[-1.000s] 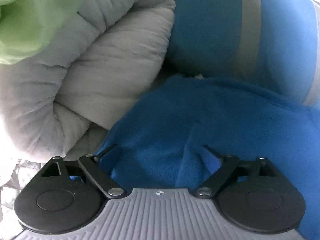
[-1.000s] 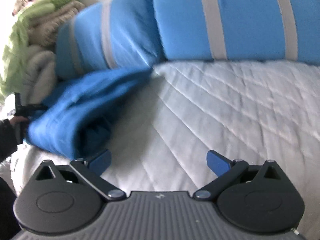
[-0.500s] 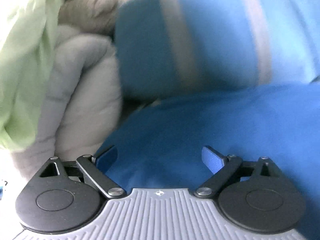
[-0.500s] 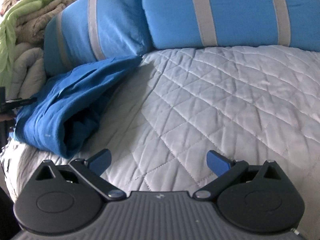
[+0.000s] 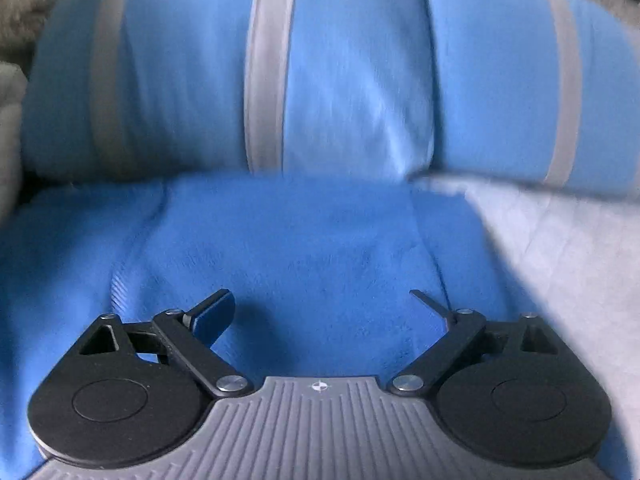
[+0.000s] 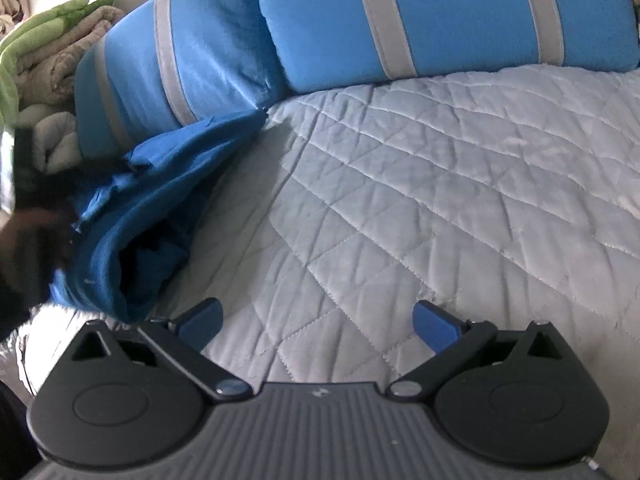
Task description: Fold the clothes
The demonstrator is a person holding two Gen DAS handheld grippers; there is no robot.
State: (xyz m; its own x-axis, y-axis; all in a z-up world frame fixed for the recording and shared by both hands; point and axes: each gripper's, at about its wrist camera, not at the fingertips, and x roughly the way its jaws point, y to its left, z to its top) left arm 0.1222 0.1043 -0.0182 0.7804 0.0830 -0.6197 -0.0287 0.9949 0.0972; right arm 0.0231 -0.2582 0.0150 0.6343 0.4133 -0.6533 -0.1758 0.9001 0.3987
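Left wrist view, motion-blurred. Left gripper (image 5: 322, 304) jaws spread wide, nothing between them, poised over blue fleece garment (image 5: 288, 248) that fills the lower frame. Behind it, two blue pillows with grey stripes: left pillow (image 5: 192, 80), right pillow (image 5: 520, 92). Grey quilted bedcover (image 5: 560, 248) at right. Beige blanket (image 5: 24, 12) at upper-left edge.

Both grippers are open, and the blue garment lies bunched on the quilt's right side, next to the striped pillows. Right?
One thing is off: the blue garment lies bunched on the left side of the quilt, not the right, as the right wrist view shows. It is next to the striped pillows, and the left gripper and right gripper are both open.
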